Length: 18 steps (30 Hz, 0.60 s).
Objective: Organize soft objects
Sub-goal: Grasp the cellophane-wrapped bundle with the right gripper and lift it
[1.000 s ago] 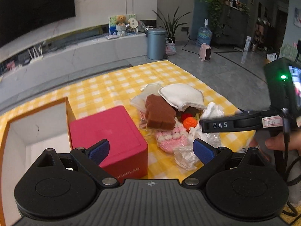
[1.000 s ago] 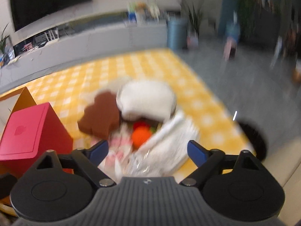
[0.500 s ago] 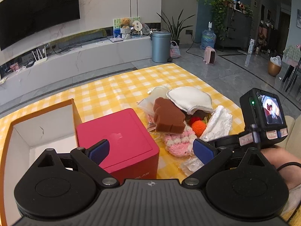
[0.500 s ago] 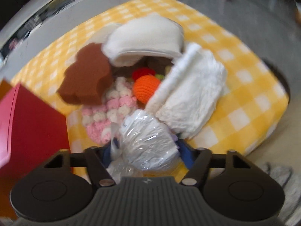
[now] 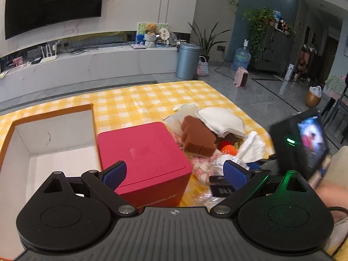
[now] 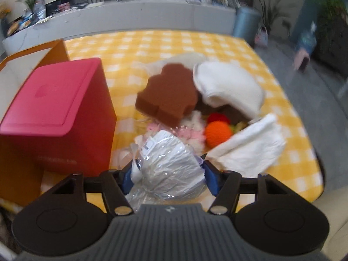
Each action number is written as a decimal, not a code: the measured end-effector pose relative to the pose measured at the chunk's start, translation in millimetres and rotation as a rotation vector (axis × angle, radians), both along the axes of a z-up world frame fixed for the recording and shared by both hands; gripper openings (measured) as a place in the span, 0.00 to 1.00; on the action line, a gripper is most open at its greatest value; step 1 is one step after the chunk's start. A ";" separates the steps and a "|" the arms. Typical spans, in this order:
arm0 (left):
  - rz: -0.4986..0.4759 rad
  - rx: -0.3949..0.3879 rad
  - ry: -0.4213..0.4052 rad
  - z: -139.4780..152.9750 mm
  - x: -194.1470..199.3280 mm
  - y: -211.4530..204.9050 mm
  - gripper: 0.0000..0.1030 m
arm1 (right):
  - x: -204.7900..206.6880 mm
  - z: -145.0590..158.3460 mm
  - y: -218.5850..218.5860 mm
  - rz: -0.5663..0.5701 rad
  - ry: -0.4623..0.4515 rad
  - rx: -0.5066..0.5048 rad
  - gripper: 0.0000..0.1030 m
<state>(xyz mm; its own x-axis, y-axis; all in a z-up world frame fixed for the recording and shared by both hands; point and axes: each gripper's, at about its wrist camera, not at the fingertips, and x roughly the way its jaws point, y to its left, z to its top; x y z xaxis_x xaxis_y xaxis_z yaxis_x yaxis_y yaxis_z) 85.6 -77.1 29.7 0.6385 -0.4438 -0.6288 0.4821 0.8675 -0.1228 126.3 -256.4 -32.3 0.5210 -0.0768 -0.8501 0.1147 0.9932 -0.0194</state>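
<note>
Sitting between right claw point(image 6: 168, 171) pads, plastic-wrapped white bundle point(image 6: 167, 165), gripped

A crinkled clear-plastic packet of white stuff point(image 6: 169, 163) sits low in the frame's centre. Above it lie a brown foam figure point(image 6: 168, 94), tilted, a white pad point(image 6: 228, 87) to its right, an orange knit ball point(image 6: 218, 133) and, lower right, a folded white cloth point(image 6: 250, 150).

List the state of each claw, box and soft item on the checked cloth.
Right claw: shut on plastic-wrapped bundle, having just closed in.
Left claw: open, nothing between its pads.
Red box: lid closed.
Orange box: open, nothing visible inside.
Brown sponge: tilted atop the pile.
White towel: folded, lying flat.
</note>
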 end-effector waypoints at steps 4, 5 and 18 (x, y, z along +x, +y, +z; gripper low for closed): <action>0.015 -0.011 0.025 -2.9 3.6 6.1 1.00 | 11.4 -12.7 -6.0 -0.114 0.087 0.028 0.74; 0.017 -0.012 0.024 -2.7 3.9 7.1 1.00 | 10.4 -13.8 -8.7 -0.121 0.083 0.037 0.77; 0.016 -0.025 0.019 2.9 -3.2 7.3 1.00 | -24.6 4.7 -51.3 -0.256 0.106 0.349 0.85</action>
